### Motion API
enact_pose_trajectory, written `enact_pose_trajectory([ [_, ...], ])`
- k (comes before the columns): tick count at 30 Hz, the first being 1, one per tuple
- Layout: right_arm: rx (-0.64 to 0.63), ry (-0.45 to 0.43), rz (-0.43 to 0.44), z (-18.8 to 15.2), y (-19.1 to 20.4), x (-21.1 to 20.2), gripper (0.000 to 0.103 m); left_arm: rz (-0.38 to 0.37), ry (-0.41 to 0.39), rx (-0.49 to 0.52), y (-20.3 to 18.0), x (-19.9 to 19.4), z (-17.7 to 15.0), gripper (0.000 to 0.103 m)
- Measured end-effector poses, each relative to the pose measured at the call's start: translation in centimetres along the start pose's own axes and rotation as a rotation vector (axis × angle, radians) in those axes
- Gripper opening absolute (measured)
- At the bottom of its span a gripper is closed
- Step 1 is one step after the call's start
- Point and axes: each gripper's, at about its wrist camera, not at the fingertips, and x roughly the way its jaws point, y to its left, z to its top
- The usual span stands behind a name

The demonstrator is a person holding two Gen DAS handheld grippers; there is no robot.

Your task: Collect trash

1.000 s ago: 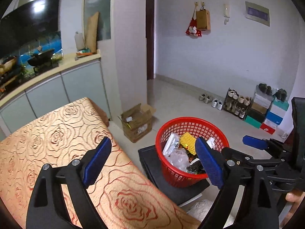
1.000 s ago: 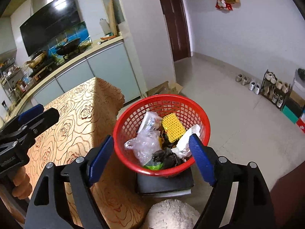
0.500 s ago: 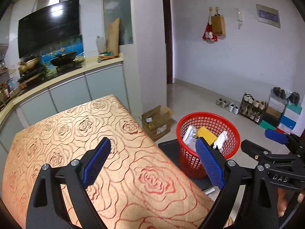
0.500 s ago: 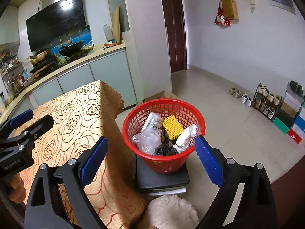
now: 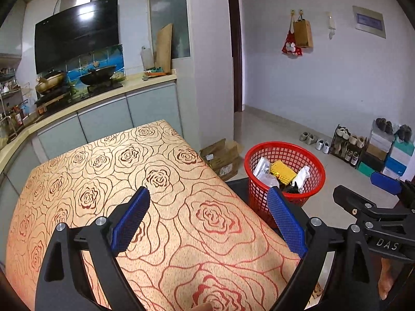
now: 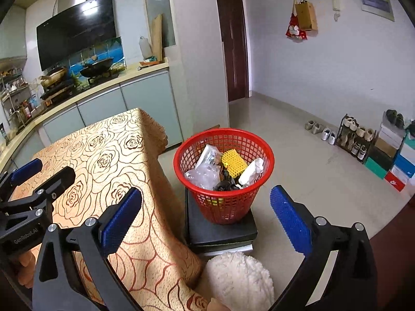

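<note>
From the left wrist, one red basket (image 5: 284, 171) stands upright, mouth up, beyond the left gripper (image 5: 208, 208), whose jaws gape empty over the table (image 5: 109, 171).

From the right wrist, the right gripper (image 6: 206, 202) is opening, nothing between; the basket stands ahead, holding one yellow mesh piece (image 6: 234, 162).

The table (image 5: 103, 171) wears a woven cloth with a slight sheen, orange-gold with red rose outlines. The basket (image 6: 228, 204) is glossy red plastic lattice, holding crinkled clear plastic film (image 6: 205, 175) and a yellow waffle-textured piece (image 6: 233, 164). The pads (image 6: 120, 219) look like rough blue rubber on matt black plastic. The floor (image 6: 298, 160) is smooth, pale tile.
</note>
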Motion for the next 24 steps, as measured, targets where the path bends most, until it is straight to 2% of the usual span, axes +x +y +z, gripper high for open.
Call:
enact_pose_trajectory([
  [24,-0.004,-0.01,0.006,-1.4,1.0,-2.3,0.096,0.0,0.003,-0.001,0.1,-1.9,-1.7,0.088],
])
